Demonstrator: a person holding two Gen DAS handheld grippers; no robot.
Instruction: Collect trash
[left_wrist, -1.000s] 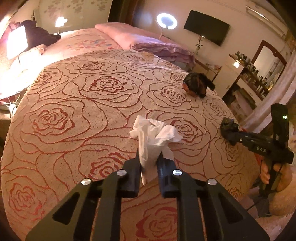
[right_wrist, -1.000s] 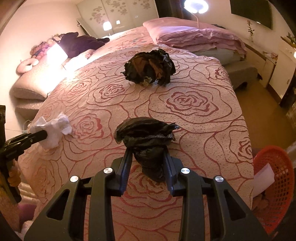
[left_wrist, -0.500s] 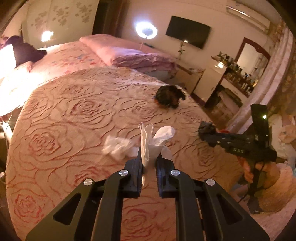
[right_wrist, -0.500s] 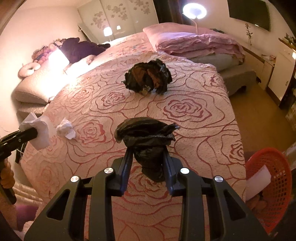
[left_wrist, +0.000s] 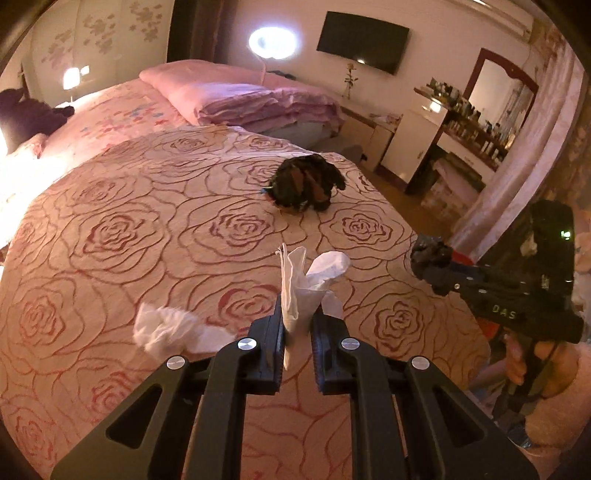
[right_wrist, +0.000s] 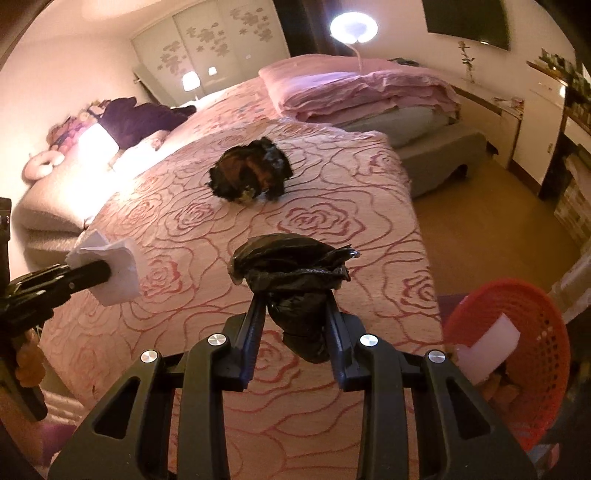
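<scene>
My left gripper (left_wrist: 297, 325) is shut on a white tissue (left_wrist: 303, 284) and holds it above the rose-patterned bed; it also shows in the right wrist view (right_wrist: 107, 271). A second crumpled white tissue (left_wrist: 173, 330) lies on the bedspread just left of the left fingers. My right gripper (right_wrist: 295, 314) is shut on a crumpled black plastic bag (right_wrist: 295, 280), held above the bed's right side; it also shows in the left wrist view (left_wrist: 430, 254). A dark crumpled wad of trash (right_wrist: 249, 173) lies farther up the bed, also in the left wrist view (left_wrist: 304, 182).
A red mesh basket (right_wrist: 517, 354) with a white piece inside stands on the floor at the bed's right edge. Folded pink quilts (right_wrist: 365, 88) lie at the far end. A dresser and mirror (left_wrist: 480, 122) stand along the right wall.
Both grippers rose and drew back from the bed with their loads. Part of the tissue dropped from the left gripper onto the bedspread. The right gripper swung toward the basket.
</scene>
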